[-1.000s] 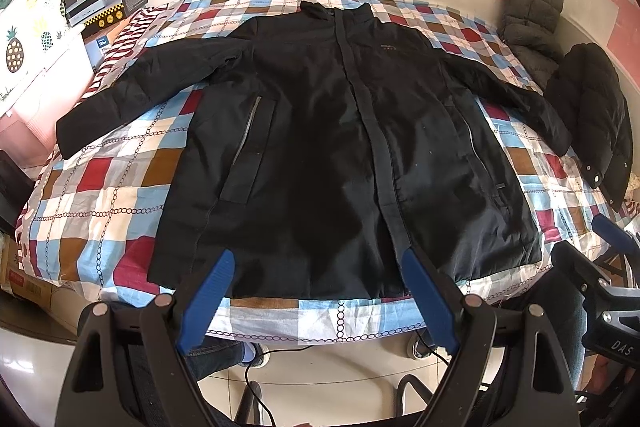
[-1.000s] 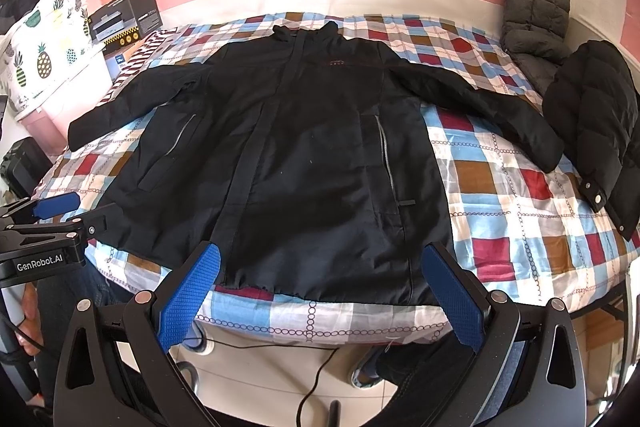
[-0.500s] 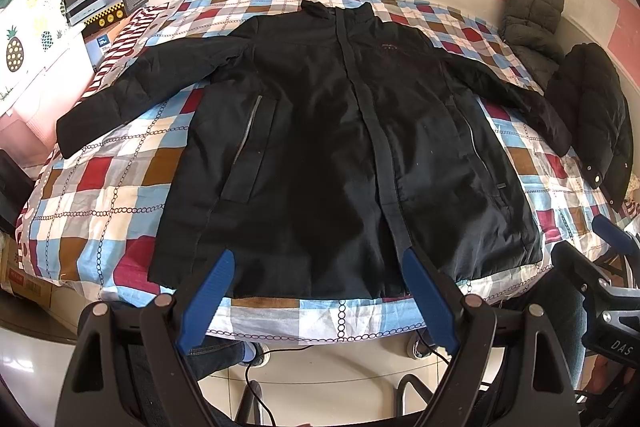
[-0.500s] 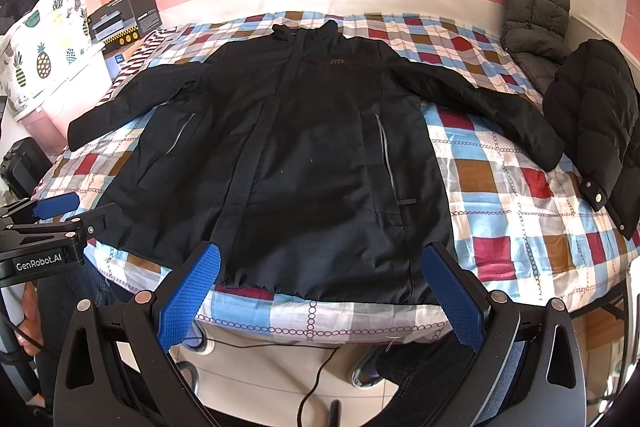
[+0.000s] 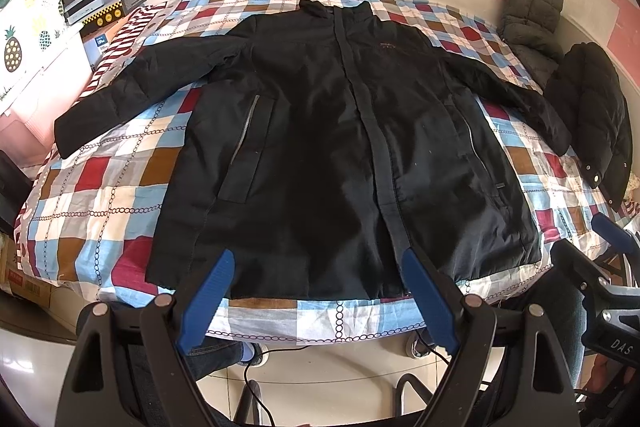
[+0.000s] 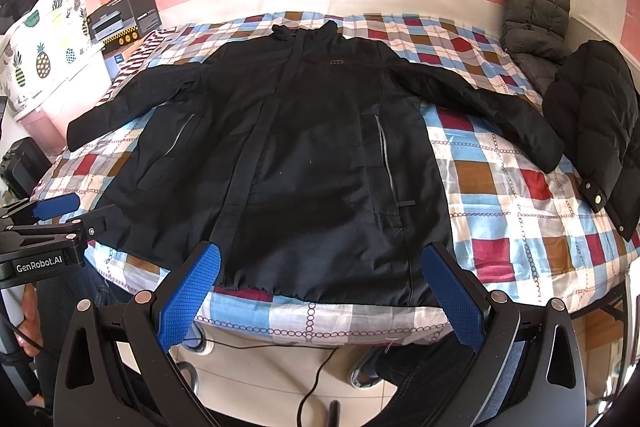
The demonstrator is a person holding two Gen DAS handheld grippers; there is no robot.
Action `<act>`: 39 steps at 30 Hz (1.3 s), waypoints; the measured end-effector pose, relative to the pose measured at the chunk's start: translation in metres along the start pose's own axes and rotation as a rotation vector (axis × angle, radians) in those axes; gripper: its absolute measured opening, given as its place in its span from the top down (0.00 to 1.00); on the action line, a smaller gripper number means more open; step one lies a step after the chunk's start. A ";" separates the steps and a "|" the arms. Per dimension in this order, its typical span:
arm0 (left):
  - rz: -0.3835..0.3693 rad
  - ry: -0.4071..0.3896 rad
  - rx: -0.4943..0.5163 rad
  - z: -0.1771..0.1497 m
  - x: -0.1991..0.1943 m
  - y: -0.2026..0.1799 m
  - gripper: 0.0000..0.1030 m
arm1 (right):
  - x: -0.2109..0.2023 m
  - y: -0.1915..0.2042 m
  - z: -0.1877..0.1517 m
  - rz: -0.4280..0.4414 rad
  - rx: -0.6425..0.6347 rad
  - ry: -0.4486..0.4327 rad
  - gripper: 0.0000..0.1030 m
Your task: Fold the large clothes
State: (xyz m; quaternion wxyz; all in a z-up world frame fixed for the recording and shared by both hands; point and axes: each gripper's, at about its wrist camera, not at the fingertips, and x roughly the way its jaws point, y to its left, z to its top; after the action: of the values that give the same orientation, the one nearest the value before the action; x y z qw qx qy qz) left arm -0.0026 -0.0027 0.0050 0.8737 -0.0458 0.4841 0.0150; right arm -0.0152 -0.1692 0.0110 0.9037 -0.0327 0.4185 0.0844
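Two grippers hang over the near edge of the checked bedspread [image 5: 120, 195], the left gripper [image 5: 316, 303] and right gripper [image 6: 320, 299] both spread wide and empty. Between them and the pink wall lies the black jacket [image 5: 320, 155], front up, sleeves outstretched. Folding looks not yet begun; the next move probably calls for pinching a sleeve cuff or side hem. Only the right wrist view shows the left tool's blue fingertip [image 6: 56, 206]; a black puffer coat [image 6: 592, 131] lies beyond the jacket's sleeve.
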 end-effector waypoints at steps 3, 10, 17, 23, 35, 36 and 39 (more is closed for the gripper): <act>0.003 0.000 0.004 0.000 0.001 -0.001 0.15 | 0.000 0.000 0.000 0.000 -0.001 0.002 0.02; -0.001 0.008 -0.001 0.002 0.009 0.000 0.15 | 0.002 0.001 0.003 0.006 -0.008 0.005 0.02; -0.004 0.023 -0.016 0.006 0.019 0.009 0.15 | 0.012 0.006 0.012 0.015 -0.022 0.010 0.02; -0.014 0.027 -0.043 0.017 0.036 0.028 0.15 | 0.027 0.012 0.026 0.037 -0.030 0.003 0.02; 0.023 -0.024 -0.214 0.071 0.092 0.135 0.15 | 0.093 0.049 0.076 0.077 -0.122 0.030 0.02; 0.028 -0.027 -0.240 0.076 0.099 0.149 0.15 | 0.100 0.054 0.081 0.082 -0.132 0.029 0.02; 0.051 -0.042 -0.291 0.087 0.114 0.181 0.15 | 0.119 0.066 0.097 0.093 -0.156 0.027 0.02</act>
State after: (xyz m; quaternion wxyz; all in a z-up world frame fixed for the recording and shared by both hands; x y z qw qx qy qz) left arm 0.1187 0.1840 -0.0580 0.8671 -0.1593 0.4594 0.1083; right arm 0.1211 -0.0764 -0.0162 0.8878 -0.0848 0.4237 0.1582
